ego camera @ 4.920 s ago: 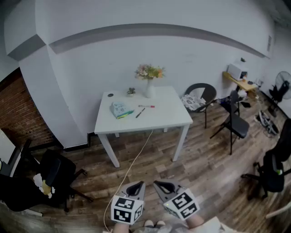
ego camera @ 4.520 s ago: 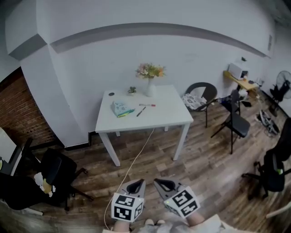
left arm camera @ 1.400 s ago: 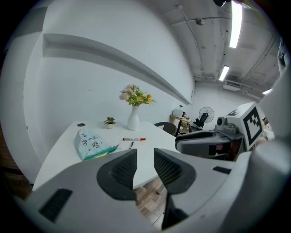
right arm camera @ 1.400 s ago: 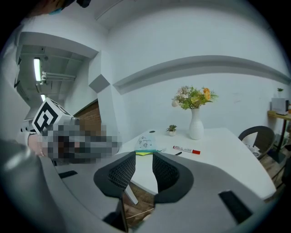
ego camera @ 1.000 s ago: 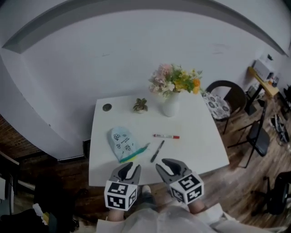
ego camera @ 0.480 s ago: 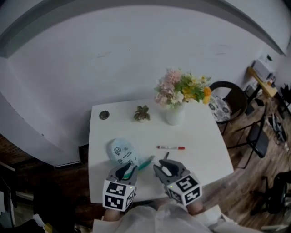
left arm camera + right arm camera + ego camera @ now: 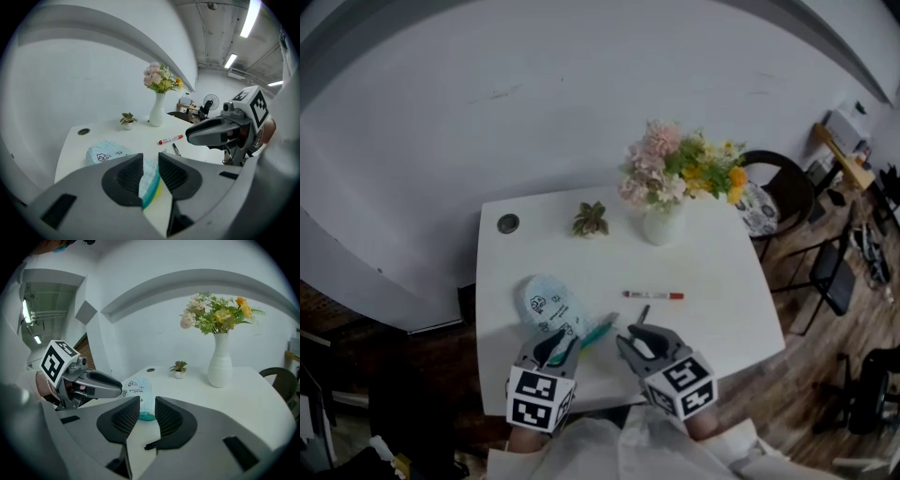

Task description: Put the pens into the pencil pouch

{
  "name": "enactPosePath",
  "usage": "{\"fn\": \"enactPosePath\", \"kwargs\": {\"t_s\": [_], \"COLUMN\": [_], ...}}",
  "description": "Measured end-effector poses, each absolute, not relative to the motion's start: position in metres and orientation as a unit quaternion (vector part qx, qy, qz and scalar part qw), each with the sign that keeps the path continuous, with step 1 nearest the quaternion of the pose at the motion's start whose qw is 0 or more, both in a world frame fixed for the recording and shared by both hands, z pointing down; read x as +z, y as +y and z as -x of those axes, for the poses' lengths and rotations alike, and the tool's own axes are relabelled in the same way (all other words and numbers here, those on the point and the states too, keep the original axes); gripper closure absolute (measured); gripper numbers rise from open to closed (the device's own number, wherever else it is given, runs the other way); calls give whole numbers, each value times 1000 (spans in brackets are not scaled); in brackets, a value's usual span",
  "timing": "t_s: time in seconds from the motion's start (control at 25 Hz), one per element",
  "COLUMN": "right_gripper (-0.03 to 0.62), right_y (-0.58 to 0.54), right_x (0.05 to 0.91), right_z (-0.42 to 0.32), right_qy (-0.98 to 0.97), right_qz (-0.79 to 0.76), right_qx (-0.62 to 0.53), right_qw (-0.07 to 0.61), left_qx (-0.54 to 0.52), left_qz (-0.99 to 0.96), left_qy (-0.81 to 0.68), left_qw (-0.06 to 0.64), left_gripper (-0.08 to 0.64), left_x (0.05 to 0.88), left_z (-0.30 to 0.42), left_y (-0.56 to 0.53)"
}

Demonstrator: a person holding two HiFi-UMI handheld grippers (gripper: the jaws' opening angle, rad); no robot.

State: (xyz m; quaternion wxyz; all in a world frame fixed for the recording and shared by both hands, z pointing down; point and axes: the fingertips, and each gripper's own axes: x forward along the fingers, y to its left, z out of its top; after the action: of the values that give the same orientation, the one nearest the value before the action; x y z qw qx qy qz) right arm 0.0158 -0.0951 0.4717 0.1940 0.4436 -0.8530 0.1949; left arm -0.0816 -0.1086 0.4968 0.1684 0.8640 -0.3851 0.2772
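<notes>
Since half a second earlier the person had leaned closer over the table (image 7: 727, 314). The left gripper (image 7: 555, 345), jaws parted and empty, hung at the near end of the pouch (image 7: 546, 302). The right gripper (image 7: 639, 342), also parted and empty, hovered by the black pen (image 7: 643, 313), with the red pen (image 7: 653, 295) just beyond. A clumsy nudge could have rolled the black pen toward the near edge. Bare tabletop lay to the right, and the vase (image 7: 661, 226) stood well back.

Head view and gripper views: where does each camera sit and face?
Head view: on the person's head, looking steeply down at the table; left tongs and right tongs below.
Left gripper view: on the left tongs, facing the vase; own open jaws, right tongs at right.
Right gripper view: on the right tongs, facing the pouch; own open jaws, left tongs at left.
Shared: both gripper views show pouch and vase.
</notes>
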Motion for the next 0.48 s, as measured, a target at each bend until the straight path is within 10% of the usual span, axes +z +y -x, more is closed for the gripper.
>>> {"fn": "enactPosePath", "kwargs": {"t_s": [0.48], "right_gripper": [497], "right_y": [-99], "right_x": [487], "right_z": [-22], "right_qy": [-868], "right_qz": [-394], "right_qx": [207], "right_qw": [219], "left_qx": [360], "left_qz": [-857], "left_qy": [-333], "left_qw": [157], "left_gripper": [464], "left_x": [524], "left_z": [76], "left_y": [-95]}}
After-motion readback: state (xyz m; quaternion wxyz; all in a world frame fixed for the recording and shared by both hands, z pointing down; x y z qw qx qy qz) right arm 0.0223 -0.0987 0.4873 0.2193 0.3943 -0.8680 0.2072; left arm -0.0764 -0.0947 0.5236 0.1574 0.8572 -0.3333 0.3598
